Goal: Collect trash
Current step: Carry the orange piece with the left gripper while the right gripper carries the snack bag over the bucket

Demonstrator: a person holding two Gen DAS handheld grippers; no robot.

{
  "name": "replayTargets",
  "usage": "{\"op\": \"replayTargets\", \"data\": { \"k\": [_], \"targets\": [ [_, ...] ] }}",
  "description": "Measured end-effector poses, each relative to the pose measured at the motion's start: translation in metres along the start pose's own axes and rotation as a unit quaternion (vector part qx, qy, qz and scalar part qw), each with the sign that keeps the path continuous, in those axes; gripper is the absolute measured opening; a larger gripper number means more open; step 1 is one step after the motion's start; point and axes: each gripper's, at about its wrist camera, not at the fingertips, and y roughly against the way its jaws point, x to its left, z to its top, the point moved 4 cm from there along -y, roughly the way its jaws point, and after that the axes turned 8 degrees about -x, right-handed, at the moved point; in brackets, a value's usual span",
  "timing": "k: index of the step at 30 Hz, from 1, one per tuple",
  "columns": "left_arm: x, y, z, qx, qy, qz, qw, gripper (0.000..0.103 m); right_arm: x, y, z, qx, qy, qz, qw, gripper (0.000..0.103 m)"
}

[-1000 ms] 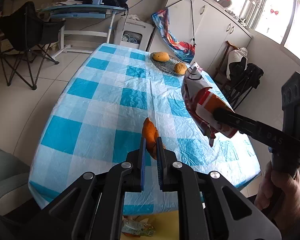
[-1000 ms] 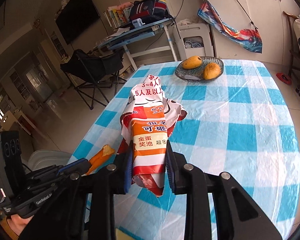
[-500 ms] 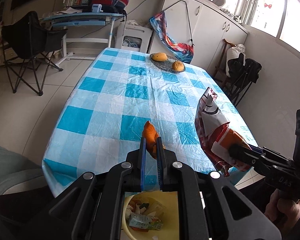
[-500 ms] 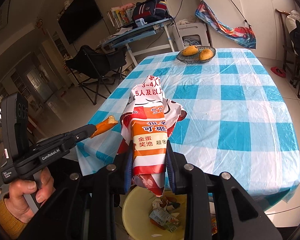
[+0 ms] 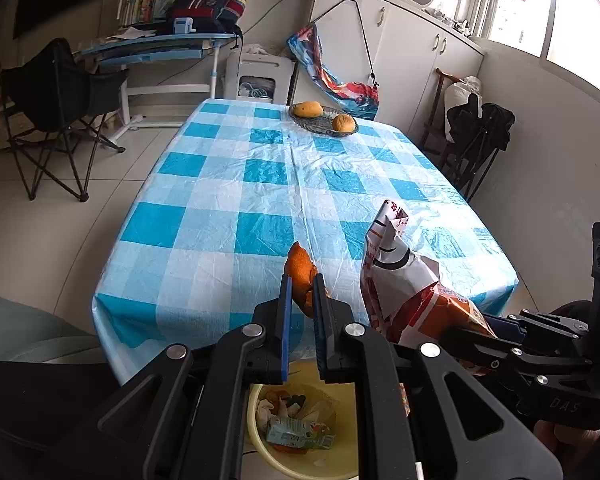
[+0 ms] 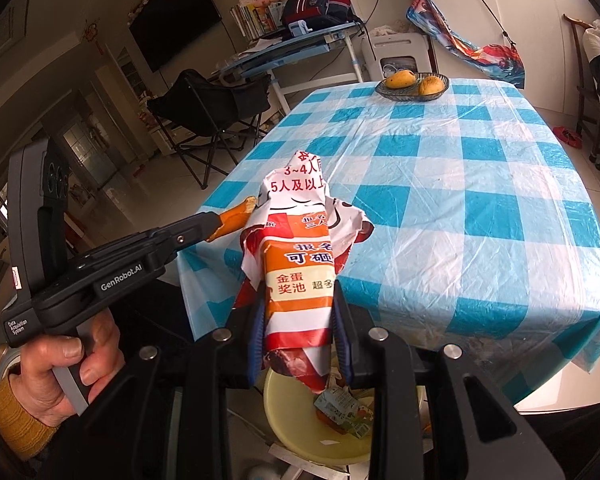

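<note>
While the crinkled, glossy snack wrapper (image 6: pixel 300 272), printed orange, red and white with Chinese characters, is clamped in the right gripper (image 6: pixel 300 336), a curled orange peel (image 5: pixel 300 276) is pinched by the left gripper (image 5: pixel 300 300). A round yellow bin (image 6: pixel 292 432) holding a small carton lies at six o'clock, below the plastic blue-checked tablecloth (image 6: pixel 480 208). "GenRobot.AI" is read on the left gripper.

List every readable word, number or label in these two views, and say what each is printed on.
"GenRobot.AI": side of the left gripper.
"Data Acquisition System": its handle end, small.
"DAS": body of the right gripper.
"3~4人", "5人及以上": top of the wrapper.
"报名", "可砸", "金蛋", "奖池", "超多": wrapper's orange panel, partly cut off.
Carton in the bin: print too blurred to read.
Book spines on the desk: too small.
</note>
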Motion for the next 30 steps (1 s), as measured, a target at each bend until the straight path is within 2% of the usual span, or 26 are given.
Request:
{"op": "replayTargets", "data": {
  "k": [15, 30],
  "targets": [
    [-0.010, 0.014, -0.024, 0.023, -0.006, -0.014, 0.9996, 0.009, 0.006, 0.007, -0.028, 0.031, -0.009, -0.011, 0.999, 0.030],
    [-0.027, 0.006, -0.044, 0.058, -0.038, -0.019, 0.9974, 0.009, -0.003, 0.019, -0.033, 0.040, -0.006, -0.037, 0.999, 0.030]
  ]
}}
